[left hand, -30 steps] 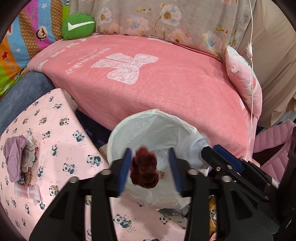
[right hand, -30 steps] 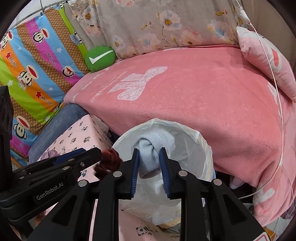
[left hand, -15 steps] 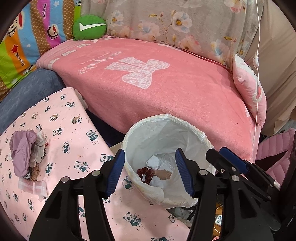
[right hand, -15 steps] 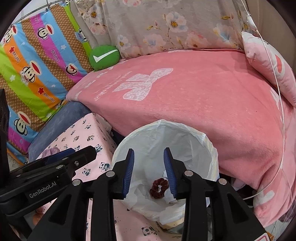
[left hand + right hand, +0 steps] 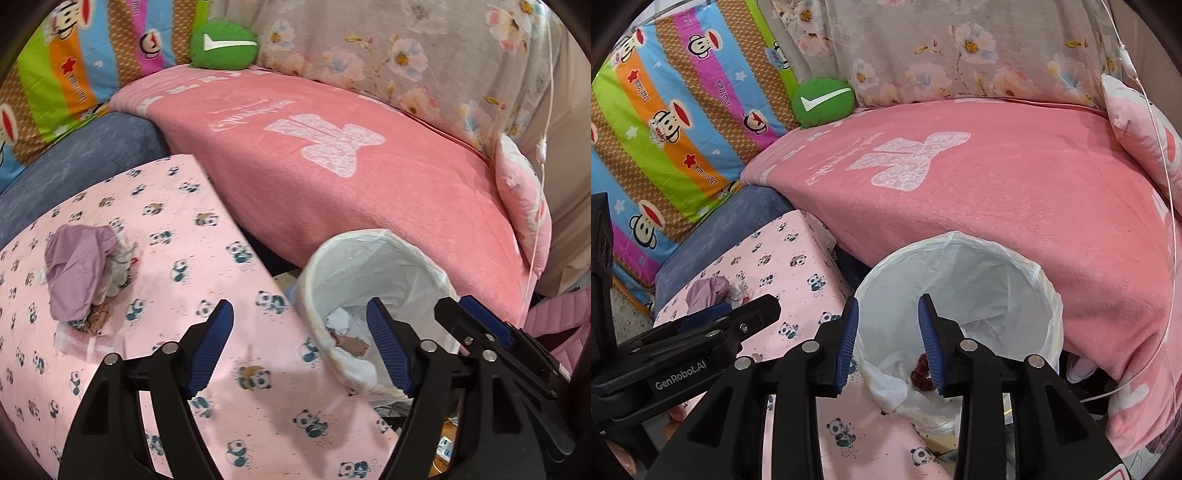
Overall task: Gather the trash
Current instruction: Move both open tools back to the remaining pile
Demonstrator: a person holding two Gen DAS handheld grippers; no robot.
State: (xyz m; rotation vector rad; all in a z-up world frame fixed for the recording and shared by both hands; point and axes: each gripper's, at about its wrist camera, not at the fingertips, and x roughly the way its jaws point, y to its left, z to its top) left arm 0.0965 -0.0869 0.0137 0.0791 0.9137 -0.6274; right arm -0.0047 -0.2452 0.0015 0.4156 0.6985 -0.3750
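Both tools were held w/ jaws apart, nothing gripped: left tool (image 5: 299, 343) over the panda-print surface (image 5: 177, 206) edge, right tool (image 5: 886, 332) above the lined bin (image 5: 1045, 295). A red scrunchie (image 5: 921, 373) and white scraps were seen inside the bin. A trash pile (image 5: 85, 273) w/ purple cloth was left on the surface.

Bright, even indoor light with soft shadows and no glare. Both fisheye views bend strongly outward, with dark corners from 12 round to 12 o'clock; detail stays mostly sharp.
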